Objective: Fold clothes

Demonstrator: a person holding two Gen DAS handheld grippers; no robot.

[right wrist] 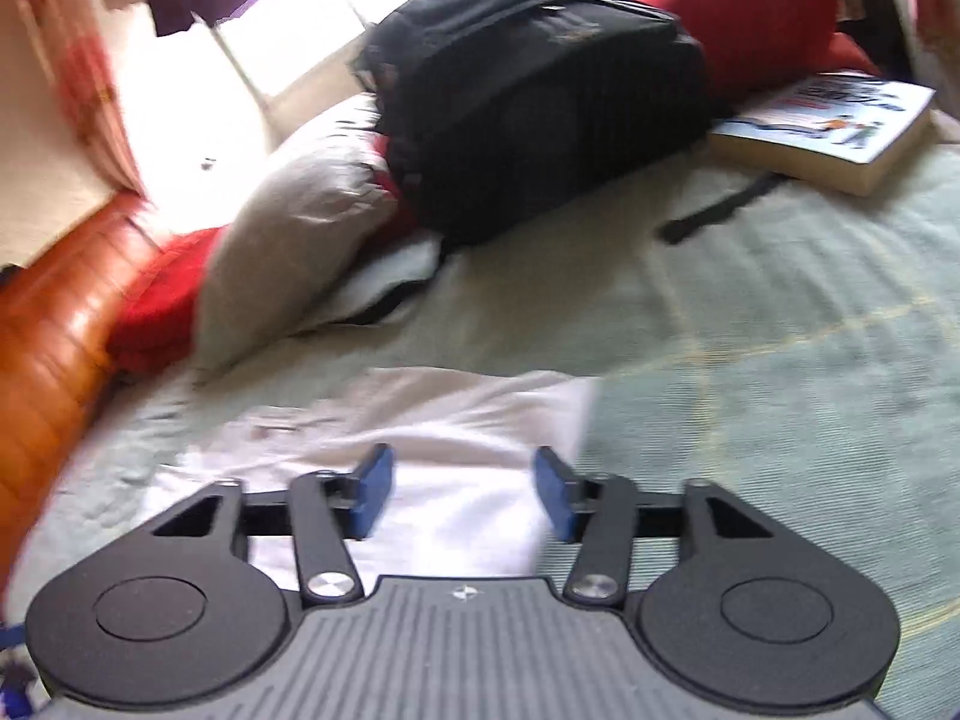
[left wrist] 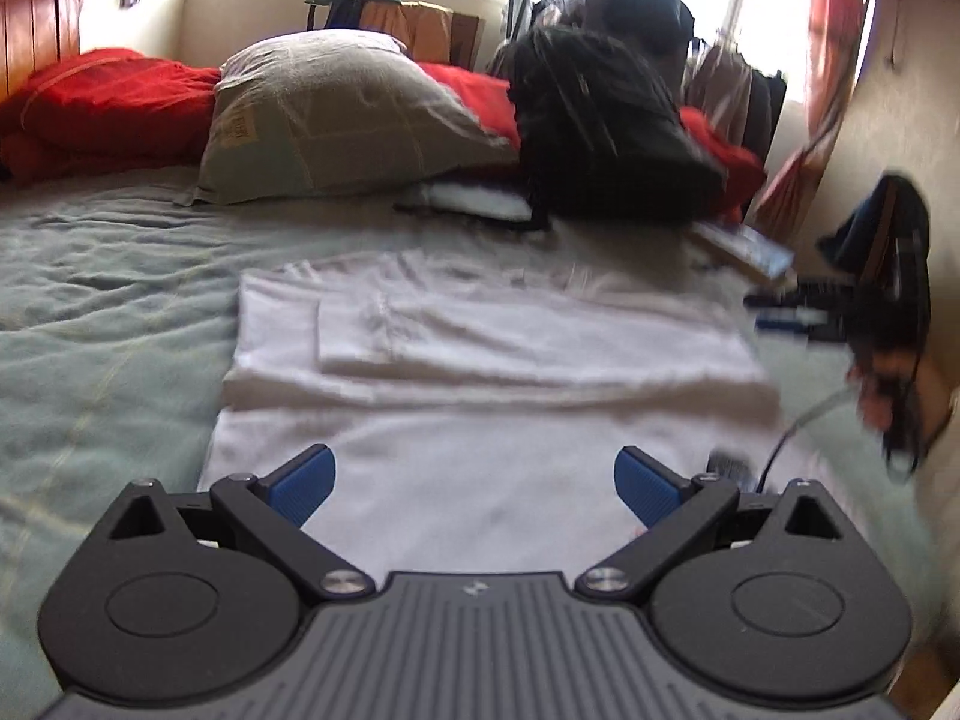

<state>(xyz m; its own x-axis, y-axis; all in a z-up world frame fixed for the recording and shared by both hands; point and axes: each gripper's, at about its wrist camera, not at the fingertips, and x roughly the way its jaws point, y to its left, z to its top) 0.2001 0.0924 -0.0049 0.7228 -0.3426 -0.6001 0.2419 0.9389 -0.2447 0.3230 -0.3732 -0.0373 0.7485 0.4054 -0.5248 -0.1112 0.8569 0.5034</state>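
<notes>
A white garment (left wrist: 480,360) lies partly folded on the pale green bedspread (left wrist: 102,312), with a sleeve doubled over its upper part. My left gripper (left wrist: 474,483) hovers over the garment's near end, open, with nothing between its blue pads. In the right wrist view the same white garment (right wrist: 432,420) spreads under my right gripper (right wrist: 465,492), whose jaws stand open and empty above the cloth near its right edge. At the right of the left wrist view a hand (left wrist: 882,384) holds the other gripper.
A grey pillow (left wrist: 336,114), a red blanket (left wrist: 102,102) and a black backpack (left wrist: 600,126) lie along the far side of the bed. A thick book (right wrist: 834,126) rests by the backpack. A wooden headboard (right wrist: 48,348) borders the bed.
</notes>
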